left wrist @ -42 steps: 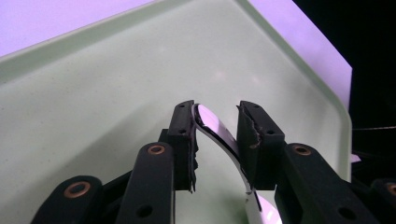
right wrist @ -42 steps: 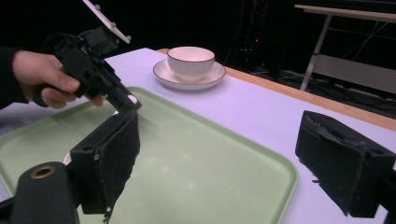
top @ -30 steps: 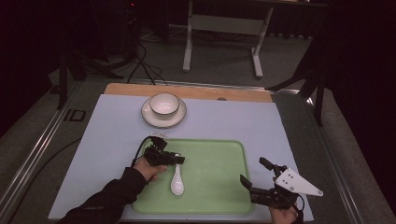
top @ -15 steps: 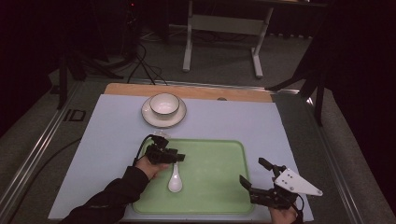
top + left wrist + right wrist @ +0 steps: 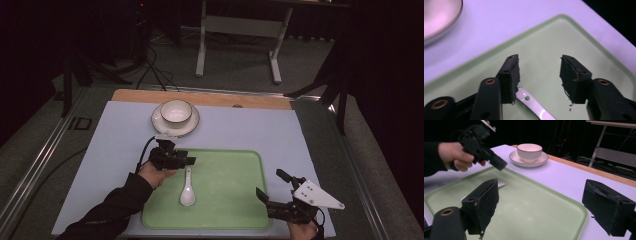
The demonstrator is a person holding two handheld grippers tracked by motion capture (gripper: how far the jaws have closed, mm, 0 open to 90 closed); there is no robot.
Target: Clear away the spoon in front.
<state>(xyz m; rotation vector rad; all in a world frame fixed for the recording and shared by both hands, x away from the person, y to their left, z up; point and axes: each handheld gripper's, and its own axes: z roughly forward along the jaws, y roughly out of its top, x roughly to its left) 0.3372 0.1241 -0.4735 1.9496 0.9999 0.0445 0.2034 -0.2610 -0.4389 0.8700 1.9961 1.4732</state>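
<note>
A white spoon lies flat on the green tray, bowl end toward the person and handle pointing away, toward the left gripper that hangs just above the handle's far end. In the left gripper view the jaws stand apart with nothing between the pads; they have just been opening, and the handle shows below and between them, free on the tray. The step in hand looks like the release of the spoon onto the tray. To finish it well, the person should lift the left gripper straight up with the jaws kept wide, so that neither pad catches the handle and flips or drags the spoon across the smooth tray. Only once it is well clear of the handle should the gripper swing sideways, and it should stay away from the cup on its saucer, which stands just beyond the tray's far left corner. The right gripper rests at the tray's near right corner, its jaws wide apart and empty, as the right gripper view shows; it does best to hold there, well apart from the spoon, and leave the tray undisturbed.
</note>
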